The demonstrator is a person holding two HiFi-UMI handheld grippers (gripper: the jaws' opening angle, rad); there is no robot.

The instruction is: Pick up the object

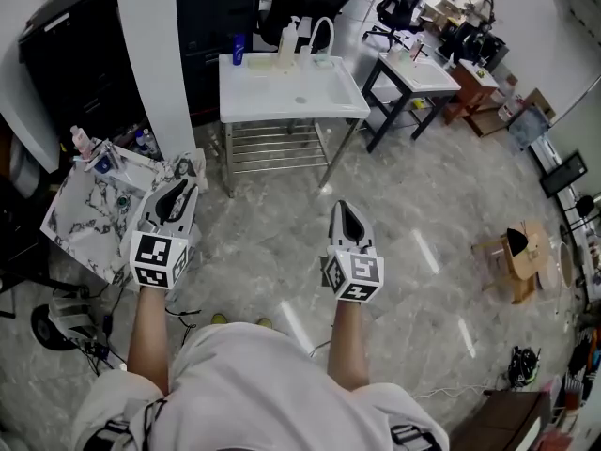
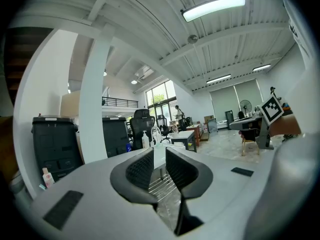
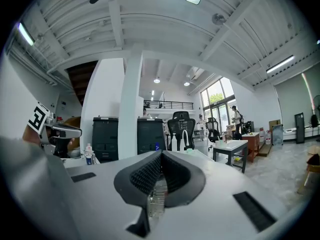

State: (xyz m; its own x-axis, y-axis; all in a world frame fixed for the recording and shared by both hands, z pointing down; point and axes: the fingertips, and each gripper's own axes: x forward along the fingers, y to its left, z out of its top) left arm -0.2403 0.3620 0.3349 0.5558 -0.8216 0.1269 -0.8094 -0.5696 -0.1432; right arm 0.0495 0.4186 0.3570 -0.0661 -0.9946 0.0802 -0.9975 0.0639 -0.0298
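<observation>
Head camera is looking steeply down from above at left gripper (image 1: pixel 178 192) and right gripper (image 1: pixel 349 216) over grey marbled floor (image 1: pixel 423 205). Gripper cameras are riding close behind their jaws, facing forward, level. All three are sharing the square white pillar (image 1: pixel 150 54).

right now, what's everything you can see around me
table: 1, white, straight ahead, wire shelf underneath
blue bottle: 1, at that table's far edge
pale bottle: 1, beside the blue one
side table: 1, marbled white, at the left, small bottles on it
pillar: 1, white, left of the table
cabinets: 2, black, either side of the pillar
desk: 1, white top, black legs, right of the table
office chair: 1, black, far back
stool: 1, wooden, on the floor at the right
person: 1, far back, top right
left gripper: white, black jaws slightly apart, empty
right gripper: white, black jaws together, empty
</observation>
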